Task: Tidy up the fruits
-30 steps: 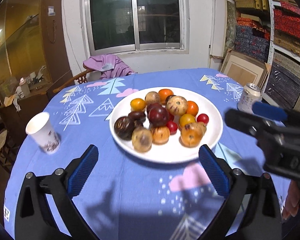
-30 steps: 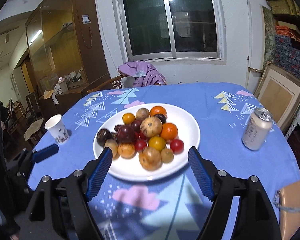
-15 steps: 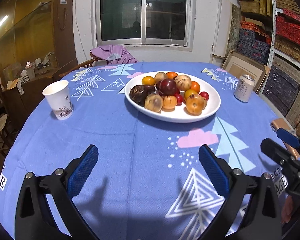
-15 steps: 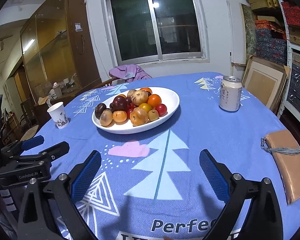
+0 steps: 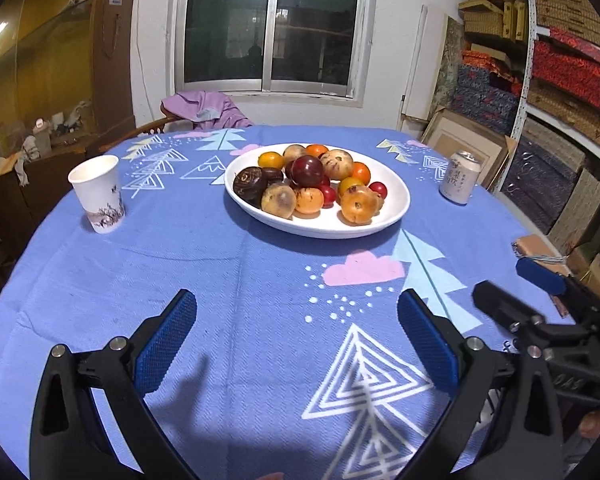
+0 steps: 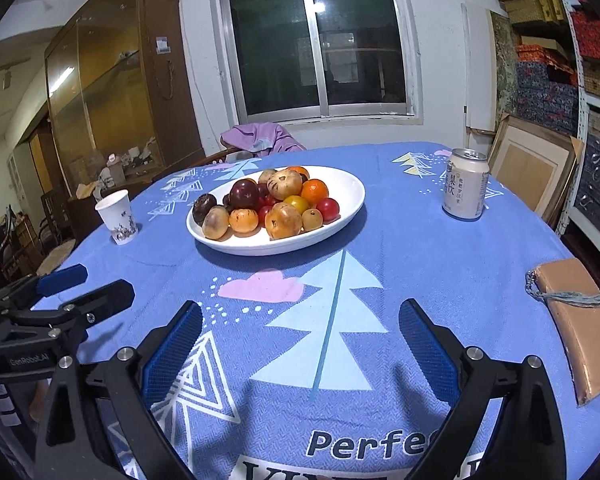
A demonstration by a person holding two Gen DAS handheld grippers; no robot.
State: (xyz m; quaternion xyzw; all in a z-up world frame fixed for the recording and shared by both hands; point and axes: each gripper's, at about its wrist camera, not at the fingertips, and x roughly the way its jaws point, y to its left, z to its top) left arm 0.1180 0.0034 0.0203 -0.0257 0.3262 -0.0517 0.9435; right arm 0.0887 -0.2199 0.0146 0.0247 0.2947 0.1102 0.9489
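Observation:
A white plate [image 5: 396,200] sits mid-table on the blue tablecloth, piled with several fruits: oranges, red tomatoes, a dark plum [image 5: 307,171] and brown speckled fruits. It also shows in the right wrist view [image 6: 352,196]. My left gripper [image 5: 296,336] is open and empty, low over the cloth, well short of the plate. My right gripper [image 6: 300,344] is open and empty, near the table's front edge. Each gripper shows at the side of the other's view.
A paper cup [image 5: 97,193] stands at the left, also in the right wrist view [image 6: 117,216]. A drink can [image 5: 459,178] stands right of the plate [image 6: 465,185]. A tan pouch [image 6: 580,320] lies at the right edge. A chair with purple cloth [image 5: 208,110] is behind.
Both grippers have pulled back from the plate toward the table's front edge and dropped lower. Both stay open and empty. The fruits have not moved.

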